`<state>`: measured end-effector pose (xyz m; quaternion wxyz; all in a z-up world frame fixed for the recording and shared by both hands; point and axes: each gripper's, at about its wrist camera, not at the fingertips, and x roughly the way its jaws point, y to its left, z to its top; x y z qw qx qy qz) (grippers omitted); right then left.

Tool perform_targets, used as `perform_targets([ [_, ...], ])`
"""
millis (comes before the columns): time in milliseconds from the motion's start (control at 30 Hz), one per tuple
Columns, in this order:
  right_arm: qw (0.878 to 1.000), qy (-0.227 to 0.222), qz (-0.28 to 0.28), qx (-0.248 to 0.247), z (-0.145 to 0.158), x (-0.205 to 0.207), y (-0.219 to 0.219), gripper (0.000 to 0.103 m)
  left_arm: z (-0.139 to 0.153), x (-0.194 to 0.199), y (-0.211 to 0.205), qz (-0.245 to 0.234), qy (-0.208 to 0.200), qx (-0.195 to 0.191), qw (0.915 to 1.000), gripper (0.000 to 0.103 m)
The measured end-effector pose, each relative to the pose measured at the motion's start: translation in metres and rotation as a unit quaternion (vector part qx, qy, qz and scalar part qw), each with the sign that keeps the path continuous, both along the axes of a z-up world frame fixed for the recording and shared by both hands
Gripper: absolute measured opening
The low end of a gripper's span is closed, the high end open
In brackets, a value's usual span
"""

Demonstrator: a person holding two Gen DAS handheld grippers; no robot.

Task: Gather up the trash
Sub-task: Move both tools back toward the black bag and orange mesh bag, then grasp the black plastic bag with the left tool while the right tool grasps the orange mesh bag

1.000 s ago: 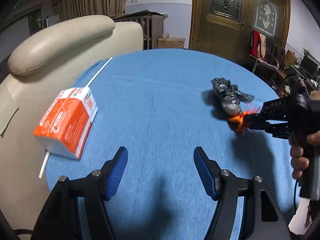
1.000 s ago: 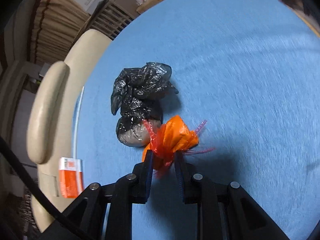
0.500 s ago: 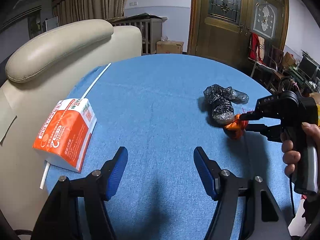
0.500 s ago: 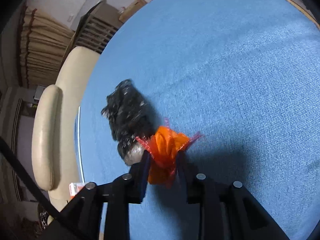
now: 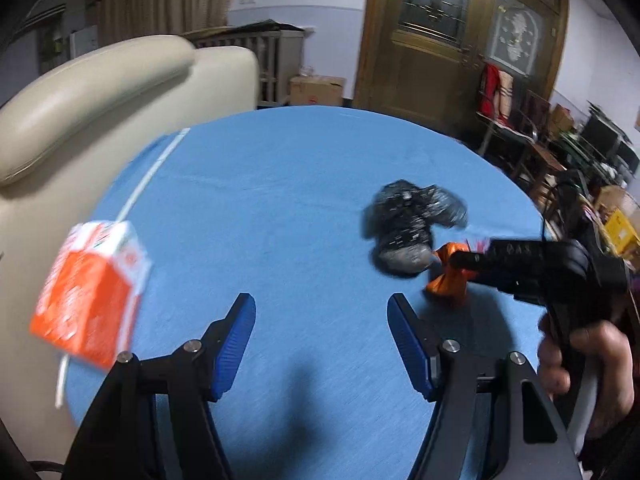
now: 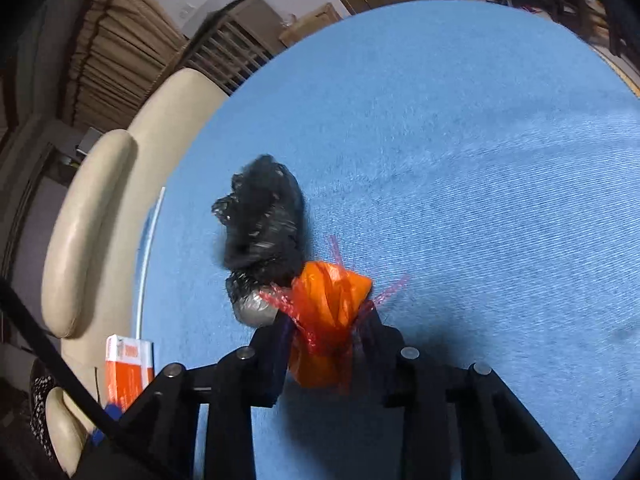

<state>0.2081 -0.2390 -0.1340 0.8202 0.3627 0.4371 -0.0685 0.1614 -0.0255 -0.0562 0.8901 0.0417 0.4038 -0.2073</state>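
Observation:
My right gripper [image 6: 325,330] is shut on a crumpled orange plastic bag [image 6: 326,316] and holds it just above the blue round table [image 6: 480,160]. It also shows in the left wrist view [image 5: 450,276]. A crumpled black plastic bag [image 6: 262,236] lies on the table touching the orange bag; it also shows in the left wrist view [image 5: 408,228]. My left gripper [image 5: 322,340] is open and empty near the table's front edge. An orange and white carton [image 5: 90,292] lies at the left edge of the table.
A white straw [image 5: 150,176] lies along the table's left edge. A cream padded chair [image 5: 92,92] stands close against the table's left side. Wooden doors [image 5: 460,40] and cluttered furniture [image 5: 560,140] are beyond the far side.
My right gripper has lifted the orange bag and carried it toward the near right. The left gripper has pulled back and risen slightly; it stays open.

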Motion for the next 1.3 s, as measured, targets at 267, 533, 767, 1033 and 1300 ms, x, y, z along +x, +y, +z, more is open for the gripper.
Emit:
perform_targets([
  [267,0.998,-0.037,-0.001,-0.049,0.026,-0.07,-0.035,0.033,-0.016,0.048,-0.084,-0.061,0.045,-0.023,0.9968,0.069],
  [533,0.998,-0.053,0.005,-0.021,0.029,-0.111,-0.069,0.035,-0.048,0.09,-0.123,-0.051,0.09,-0.02,0.9944,0.069],
  [767,0.998,-0.046,0.015,0.041,0.018,-0.08,-0.058,0.07,-0.056,0.091,-0.106,-0.039,0.11,-0.042,0.9923,0.034],
  [1033,1.0,0.008,0.02,-0.002,0.007,-0.017,-0.022,0.064,-0.023,0.041,-0.057,-0.002,0.046,-0.027,0.9986,0.034],
  [1300,0.988,0.049,0.05,-0.139,0.012,0.017,0.024,0.037,0.0,0.006,-0.012,0.064,0.017,-0.02,0.9976,0.034],
])
